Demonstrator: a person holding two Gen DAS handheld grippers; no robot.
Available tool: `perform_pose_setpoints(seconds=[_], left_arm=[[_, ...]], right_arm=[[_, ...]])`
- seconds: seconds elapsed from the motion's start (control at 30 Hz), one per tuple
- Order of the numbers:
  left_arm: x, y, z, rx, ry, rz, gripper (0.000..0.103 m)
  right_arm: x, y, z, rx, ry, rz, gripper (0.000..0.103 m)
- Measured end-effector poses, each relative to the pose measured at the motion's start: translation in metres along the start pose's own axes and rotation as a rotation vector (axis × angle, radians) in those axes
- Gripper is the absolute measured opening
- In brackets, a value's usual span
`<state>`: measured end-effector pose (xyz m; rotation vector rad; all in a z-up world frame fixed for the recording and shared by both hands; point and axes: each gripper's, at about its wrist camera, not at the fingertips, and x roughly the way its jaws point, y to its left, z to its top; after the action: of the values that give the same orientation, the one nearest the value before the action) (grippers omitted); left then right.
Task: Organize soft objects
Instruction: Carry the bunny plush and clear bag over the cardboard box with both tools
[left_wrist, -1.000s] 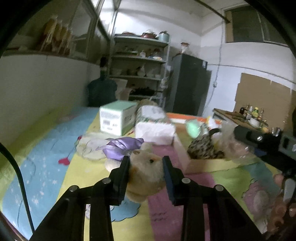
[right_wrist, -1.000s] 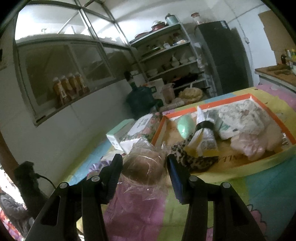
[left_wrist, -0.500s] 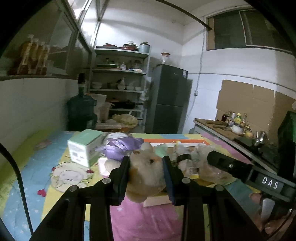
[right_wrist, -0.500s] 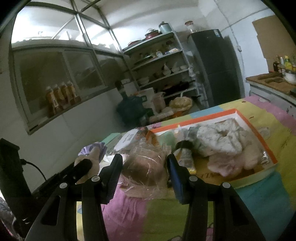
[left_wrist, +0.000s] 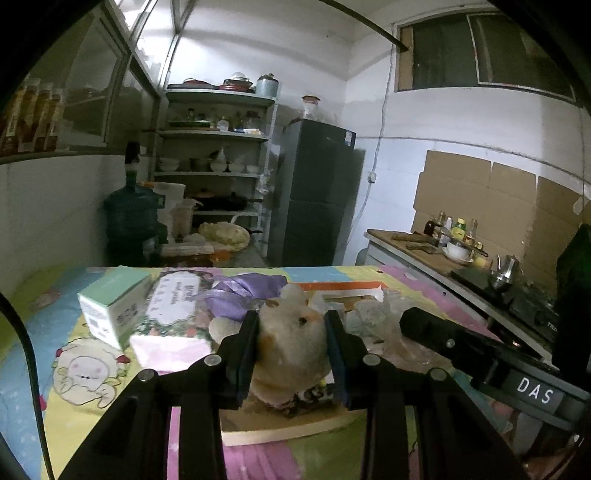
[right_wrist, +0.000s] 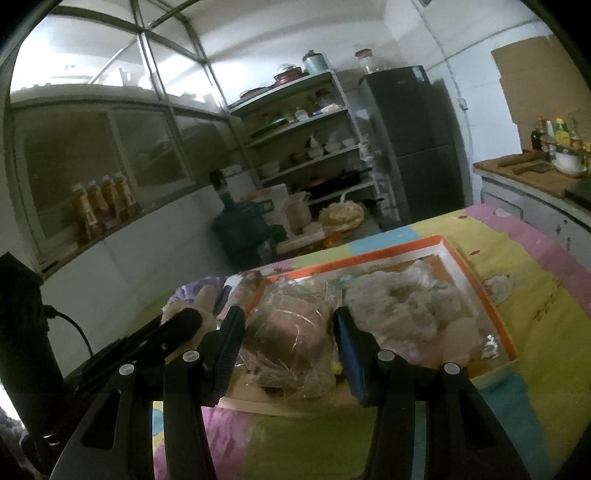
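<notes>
My left gripper (left_wrist: 291, 328) is shut on a cream plush toy (left_wrist: 291, 347) with a purple ribbon (left_wrist: 243, 291), held above the near edge of the orange-rimmed cardboard box (right_wrist: 498, 317). My right gripper (right_wrist: 290, 325) is shut on a brown soft thing wrapped in clear plastic (right_wrist: 291, 332), also over the box's near left part. Inside the box lies a pale crumpled cloth (right_wrist: 406, 302). The right gripper's body (left_wrist: 480, 354) shows at the right of the left wrist view; the left gripper's finger (right_wrist: 166, 332) and the plush show at the left of the right wrist view.
A green-and-white carton (left_wrist: 110, 306) and a floral tissue pack (left_wrist: 173, 306) lie on the colourful quilt (left_wrist: 81, 373) left of the box. Beyond the bed stand a water jug (left_wrist: 129, 221), shelves (left_wrist: 218, 147), a dark fridge (left_wrist: 317, 192) and a counter (left_wrist: 436, 254) at right.
Both grippers rose and moved forward over the box with their loads. The left view swung right, so the carton and tissue pack slid left. Both grips stayed the same.
</notes>
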<state>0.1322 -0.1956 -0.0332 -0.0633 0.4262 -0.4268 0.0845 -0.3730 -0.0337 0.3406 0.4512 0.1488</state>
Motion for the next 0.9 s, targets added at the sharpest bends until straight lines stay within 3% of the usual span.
perform_pose_setpoints(seconds=[0.63, 0.9], left_arm=[[0.057, -0.026, 0.011, 0.015, 0.077, -0.018, 0.036], [0.084, -0.021, 0.006, -0.005, 0.144, -0.011, 0.036]], right_arm=[[0.013, -0.047, 0.030, 0.018, -0.025, -0.085, 0.051], [0.036, -0.065, 0.035, 0.031, 0.012, -0.098, 0.051]])
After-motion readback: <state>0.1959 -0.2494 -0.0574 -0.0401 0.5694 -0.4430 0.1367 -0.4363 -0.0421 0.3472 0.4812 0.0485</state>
